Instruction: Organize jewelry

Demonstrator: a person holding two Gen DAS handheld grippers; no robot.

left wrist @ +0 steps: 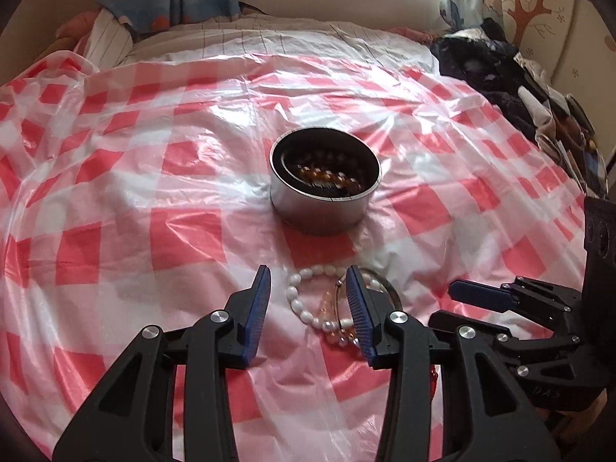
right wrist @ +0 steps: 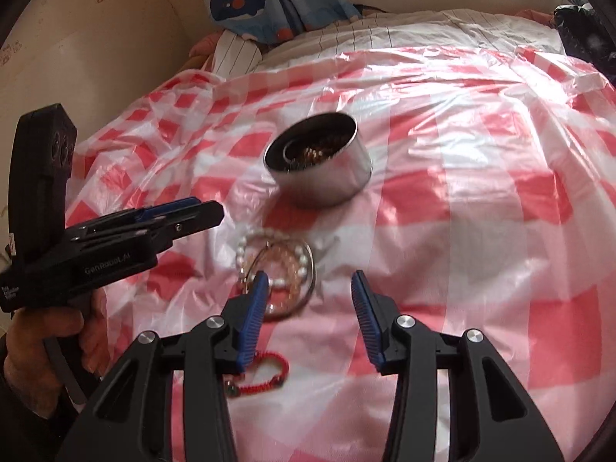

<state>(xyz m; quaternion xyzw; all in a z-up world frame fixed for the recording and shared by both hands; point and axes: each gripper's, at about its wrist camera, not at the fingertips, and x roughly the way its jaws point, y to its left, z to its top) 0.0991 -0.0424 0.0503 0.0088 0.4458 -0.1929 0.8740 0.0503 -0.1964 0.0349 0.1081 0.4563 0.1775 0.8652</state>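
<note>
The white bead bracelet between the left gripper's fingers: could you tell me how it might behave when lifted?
The white bead bracelet is strung beads, so it would probably sag into a loop. It overlaps a thin metal bangle and a peach bead strand, which may drag along. Its glossy beads could slip from the left gripper.

- The left wrist view is taken low over the bed, looking forward and down between the left tongs (left wrist: pixel 308 308).
- The right wrist view is taken from further right, close above, angled leftward.
- The metal tin (left wrist: pixel 325 184) (right wrist: pixel 319 159), white bead bracelet (left wrist: pixel 304 300) (right wrist: pixel 246 246) and checked plastic sheet (left wrist: pixel 154 192) (right wrist: pixel 481 211) are shared.
</note>
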